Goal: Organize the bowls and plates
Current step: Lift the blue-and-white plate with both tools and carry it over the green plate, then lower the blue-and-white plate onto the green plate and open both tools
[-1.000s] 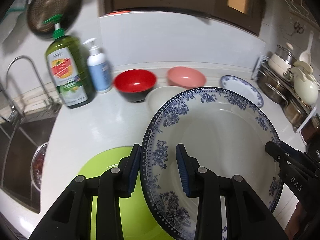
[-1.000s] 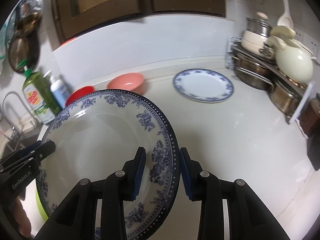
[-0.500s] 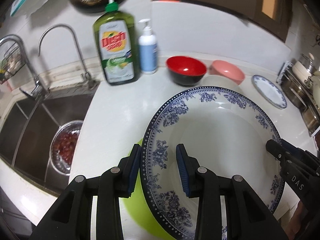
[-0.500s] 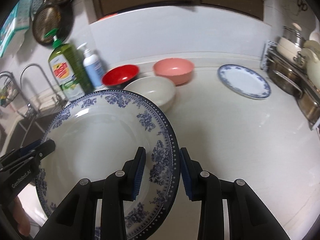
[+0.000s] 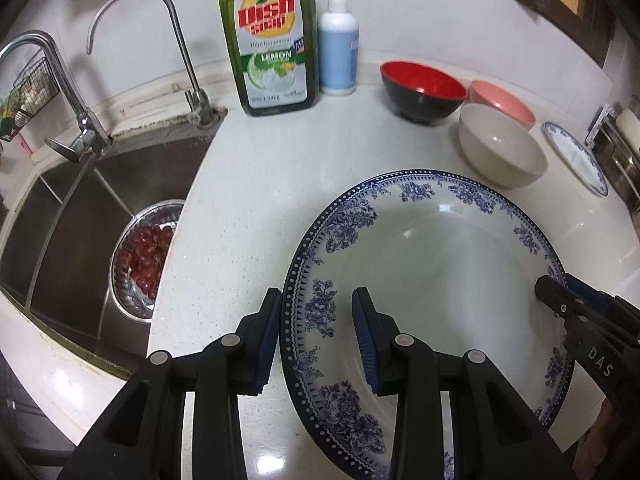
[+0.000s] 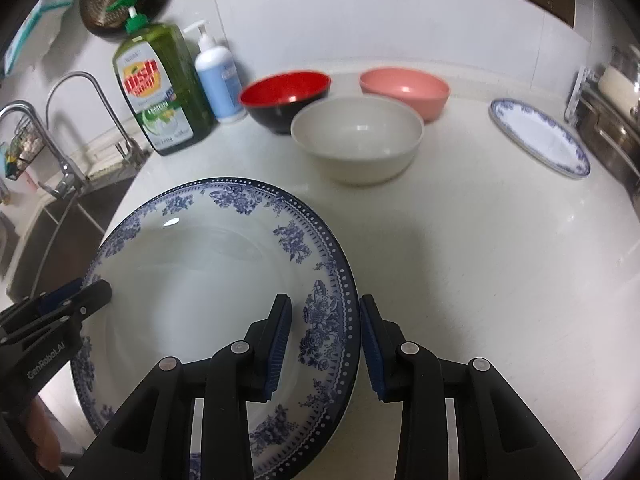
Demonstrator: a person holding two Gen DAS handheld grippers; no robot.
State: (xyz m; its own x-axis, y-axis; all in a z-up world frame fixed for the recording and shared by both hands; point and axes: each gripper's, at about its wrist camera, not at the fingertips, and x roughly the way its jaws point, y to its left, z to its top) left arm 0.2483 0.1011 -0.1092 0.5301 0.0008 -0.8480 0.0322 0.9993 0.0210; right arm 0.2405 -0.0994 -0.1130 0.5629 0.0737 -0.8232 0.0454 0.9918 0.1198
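Note:
A large deep plate with a blue flower rim hangs low over the white counter, carried by both grippers. My left gripper is shut on its left rim, one finger outside and one inside. On the opposite rim my right gripper is shut the same way. Behind the plate stand a beige bowl, a red-and-black bowl and a pink bowl. A smaller blue-rimmed plate lies flat at the far right.
A green dish soap bottle and a white pump bottle stand against the back wall. Left of the counter is a steel sink holding a colander of red grapes, with two taps. Pots on a rack line the right edge.
Both grippers have carried the plate left toward the sink and lower. The green plate seen under it earlier has dropped out of view. The grips are unchanged.

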